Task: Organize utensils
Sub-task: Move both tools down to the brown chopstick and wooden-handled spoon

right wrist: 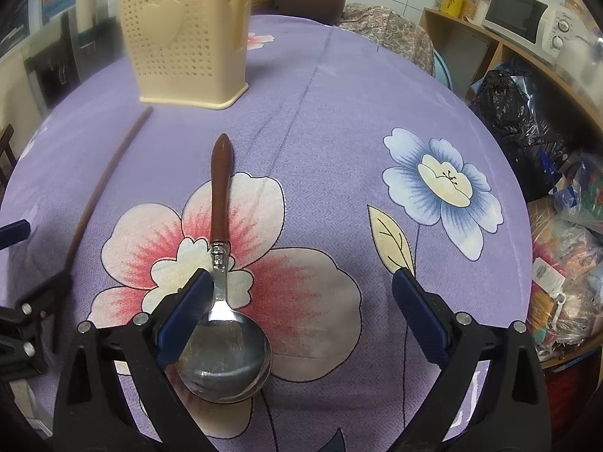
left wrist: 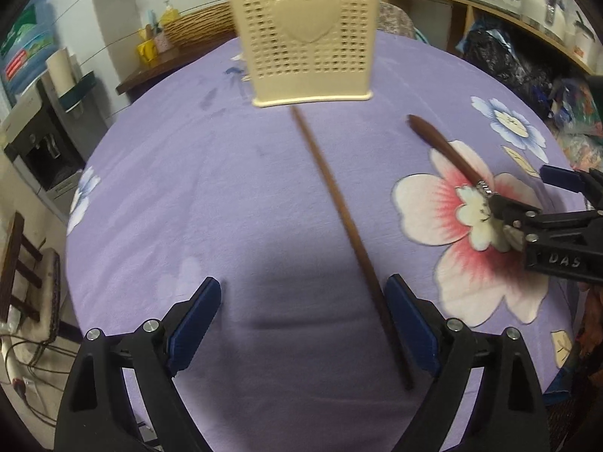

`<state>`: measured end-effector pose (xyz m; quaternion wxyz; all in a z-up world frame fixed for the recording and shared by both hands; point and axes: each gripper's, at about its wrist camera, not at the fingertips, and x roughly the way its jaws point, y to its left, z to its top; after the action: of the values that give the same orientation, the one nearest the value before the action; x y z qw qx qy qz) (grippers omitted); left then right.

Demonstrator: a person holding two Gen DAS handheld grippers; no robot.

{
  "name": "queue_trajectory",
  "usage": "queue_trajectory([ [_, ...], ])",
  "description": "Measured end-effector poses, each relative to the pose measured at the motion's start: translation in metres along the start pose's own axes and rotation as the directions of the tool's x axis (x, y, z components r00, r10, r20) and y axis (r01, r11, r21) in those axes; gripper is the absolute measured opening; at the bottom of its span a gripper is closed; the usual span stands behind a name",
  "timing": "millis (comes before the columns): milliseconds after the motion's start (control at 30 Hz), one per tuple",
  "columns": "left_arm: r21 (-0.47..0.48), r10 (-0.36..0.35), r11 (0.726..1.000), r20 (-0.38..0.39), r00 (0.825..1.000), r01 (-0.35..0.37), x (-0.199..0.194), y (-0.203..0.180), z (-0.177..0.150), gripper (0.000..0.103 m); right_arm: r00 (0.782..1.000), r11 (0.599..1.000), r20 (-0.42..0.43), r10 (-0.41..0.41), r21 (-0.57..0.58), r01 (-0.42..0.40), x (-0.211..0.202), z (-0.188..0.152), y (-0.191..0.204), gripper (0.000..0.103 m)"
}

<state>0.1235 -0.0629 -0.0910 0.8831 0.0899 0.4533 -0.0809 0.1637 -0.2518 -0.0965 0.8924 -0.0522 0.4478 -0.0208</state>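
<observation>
Utensils lie loose on a tabletop [right wrist: 339, 120] draped in a purple cloth printed with large pink and blue flowers. Toward the far side stands a cream perforated utensil holder [left wrist: 307, 34] with a heart moulded on its face; brown handle ends poke up from its top. A long thin brown stick [left wrist: 339, 203], apparently a chopstick, runs from the holder's base toward the near edge, its near end lying just beside the inner face of the left gripper's right finger. The left gripper [left wrist: 303, 326] hangs over the cloth with its blue-padded fingers spread wide, gripping nothing. A spoon [right wrist: 220, 282] with a brown handle and steel bowl lies on the pink flower, handle pointing at the holder. The right gripper [right wrist: 297, 309] is also spread apart, its left pad touching or nearly touching the spoon's neck, with the bowl between the fingers.
</observation>
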Motion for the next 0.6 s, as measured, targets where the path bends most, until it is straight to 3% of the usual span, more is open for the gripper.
queue_trajectory([
  [133, -0.058, -0.034, 0.998, -0.018, 0.999, 0.033, 0.002, 0.013, -0.001, 0.089, 1.0, 1.0, 0.001, -0.001, -0.002, 0.001, 0.0, 0.0, 0.0, 0.095],
  [267, -0.048, -0.058, 0.997, 0.001, 0.998, 0.058, 0.001, 0.008, 0.005, 0.088, 1.0, 1.0, 0.024, 0.005, -0.001, -0.005, -0.002, 0.001, 0.001, 0.095],
  [467, -0.043, -0.065, 0.997, 0.051, 0.997, 0.067, 0.007, 0.015, 0.035, 0.086, 0.987, 0.99, 0.083, 0.141, -0.01, -0.14, -0.011, 0.02, 0.0, 0.094],
  [600, -0.068, -0.095, 0.993, 0.045, 0.994, 0.098, 0.02, 0.023, 0.054, 0.075, 0.977, 0.979, 0.066, 0.204, -0.022, -0.203, 0.0, 0.035, 0.005, 0.081],
])
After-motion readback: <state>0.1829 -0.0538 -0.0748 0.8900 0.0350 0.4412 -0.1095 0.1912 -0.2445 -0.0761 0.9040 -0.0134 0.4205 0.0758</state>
